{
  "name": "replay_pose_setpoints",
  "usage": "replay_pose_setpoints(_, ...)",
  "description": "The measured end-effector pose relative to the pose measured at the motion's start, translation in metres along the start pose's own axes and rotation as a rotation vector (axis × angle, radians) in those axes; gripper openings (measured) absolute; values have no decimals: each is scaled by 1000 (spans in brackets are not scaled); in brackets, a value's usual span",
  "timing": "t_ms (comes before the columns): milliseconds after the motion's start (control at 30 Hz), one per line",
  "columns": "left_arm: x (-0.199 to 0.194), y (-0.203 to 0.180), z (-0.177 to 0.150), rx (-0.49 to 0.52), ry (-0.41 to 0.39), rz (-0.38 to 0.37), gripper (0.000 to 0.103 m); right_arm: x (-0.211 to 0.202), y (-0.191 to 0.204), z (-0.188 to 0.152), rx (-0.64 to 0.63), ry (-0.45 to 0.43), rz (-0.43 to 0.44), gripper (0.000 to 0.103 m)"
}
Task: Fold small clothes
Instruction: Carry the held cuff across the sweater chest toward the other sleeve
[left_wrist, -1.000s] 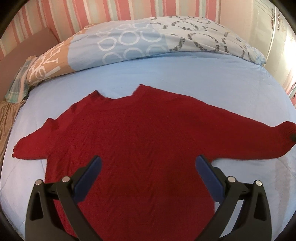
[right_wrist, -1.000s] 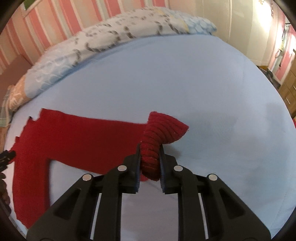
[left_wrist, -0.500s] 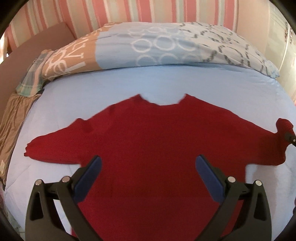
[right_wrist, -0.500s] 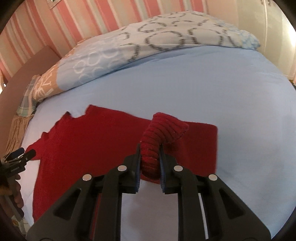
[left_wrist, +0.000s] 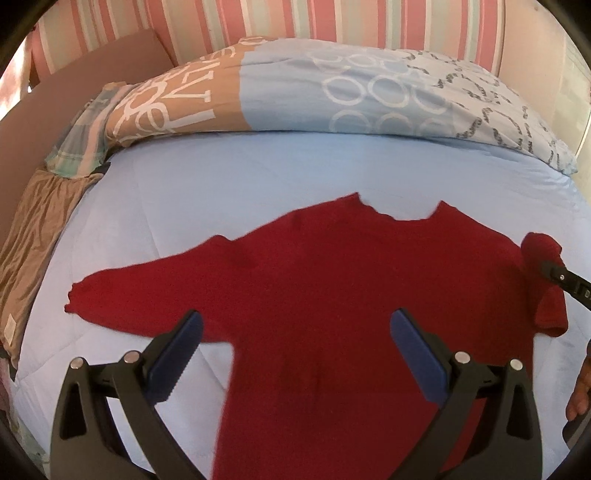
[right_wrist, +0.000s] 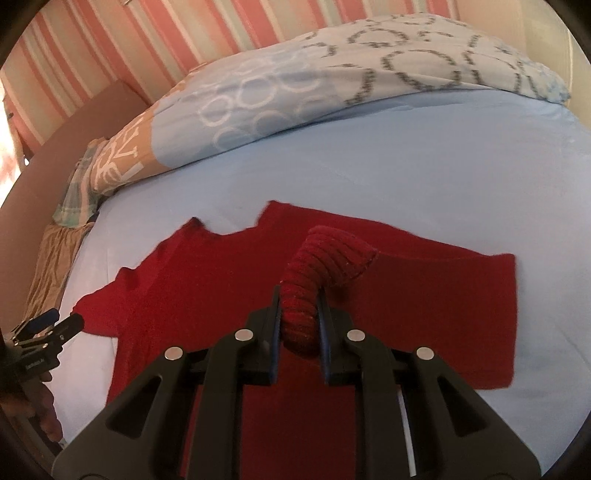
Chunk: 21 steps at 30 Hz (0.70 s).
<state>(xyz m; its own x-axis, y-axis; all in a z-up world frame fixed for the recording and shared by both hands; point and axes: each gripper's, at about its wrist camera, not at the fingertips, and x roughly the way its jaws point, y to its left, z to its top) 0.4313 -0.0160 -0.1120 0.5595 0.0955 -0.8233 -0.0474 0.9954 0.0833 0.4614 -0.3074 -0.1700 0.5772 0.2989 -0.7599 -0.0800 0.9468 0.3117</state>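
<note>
A red knitted sweater (left_wrist: 325, 280) lies flat on the light blue bed, neck toward the pillows. My right gripper (right_wrist: 299, 314) is shut on the ribbed cuff (right_wrist: 325, 254) of its right sleeve and holds it above the sweater's body (right_wrist: 424, 306), so the sleeve lies doubled inward. In the left wrist view that cuff (left_wrist: 541, 247) and the right gripper (left_wrist: 554, 271) show at the right edge. My left gripper (left_wrist: 295, 332) hangs open above the sweater's lower body with nothing between its fingers. The left sleeve (left_wrist: 122, 291) lies stretched out to the left.
A long patterned pillow (left_wrist: 332, 88) runs across the head of the bed below a pink striped wall. A tan cloth (left_wrist: 33, 229) and a checked cloth (left_wrist: 85, 144) hang at the bed's left side. Bare blue sheet (right_wrist: 424, 166) surrounds the sweater.
My right gripper has carried the cuff leftward over the sweater's body, folding the right sleeve in. My left gripper has shifted left, still open; the left sleeve now shows fully.
</note>
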Motion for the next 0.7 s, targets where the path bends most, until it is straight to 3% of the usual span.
replay_pose_setpoints(300, 24, 44, 14, -17, 8, 31, 101, 27, 64, 9, -96, 12, -61, 17)
replay_pose_setpoints(700, 60, 86, 18, -18, 17, 55, 101, 63, 138, 4, -142, 33, -64, 17)
